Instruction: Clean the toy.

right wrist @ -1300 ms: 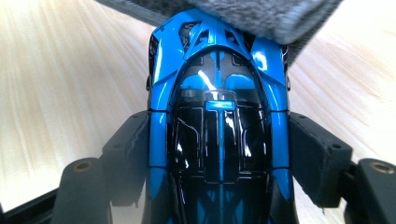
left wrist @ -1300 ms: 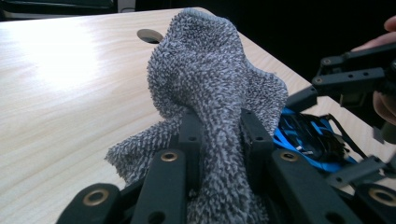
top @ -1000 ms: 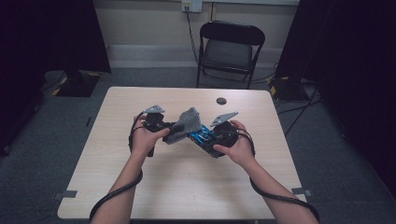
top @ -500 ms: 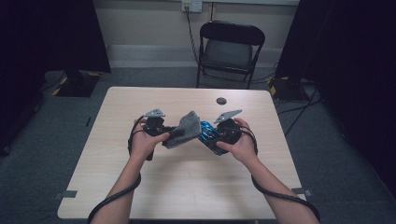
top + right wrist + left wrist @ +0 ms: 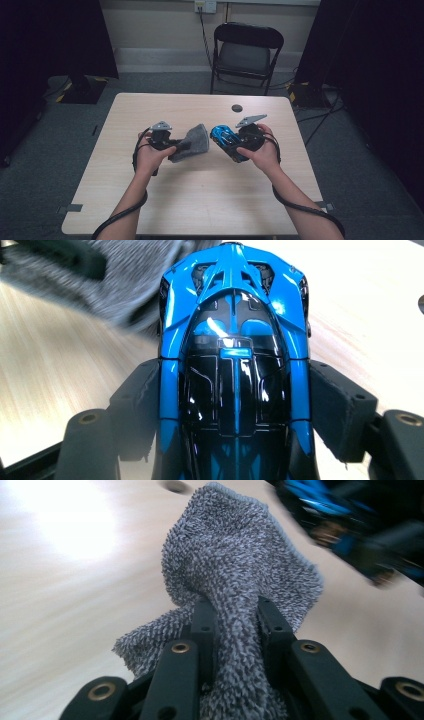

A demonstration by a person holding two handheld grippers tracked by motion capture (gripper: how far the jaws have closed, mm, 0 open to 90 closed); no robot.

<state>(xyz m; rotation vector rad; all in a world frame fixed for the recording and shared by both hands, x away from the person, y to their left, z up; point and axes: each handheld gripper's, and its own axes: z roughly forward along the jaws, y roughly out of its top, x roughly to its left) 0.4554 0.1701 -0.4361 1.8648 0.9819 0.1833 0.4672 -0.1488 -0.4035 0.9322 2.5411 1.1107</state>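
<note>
My left gripper is shut on a grey terry cloth, which fans out to the right above the table. In the left gripper view the cloth is bunched between the two black jaws of the left gripper. A glossy blue and black toy car is clamped by its sides in my right gripper, held just off the table. The right gripper view looks down the car; the pads press on both flanks. The cloth's edge hangs blurred close to the car's nose.
A small dark round disc lies on the light wooden table beyond the right hand. A black folding chair stands behind the table's far edge. Cables trail from both grippers along the forearms.
The cloth lay against the car in the earlier frames. Now the two hands have drawn slightly apart, and a narrow gap shows between cloth and car.
</note>
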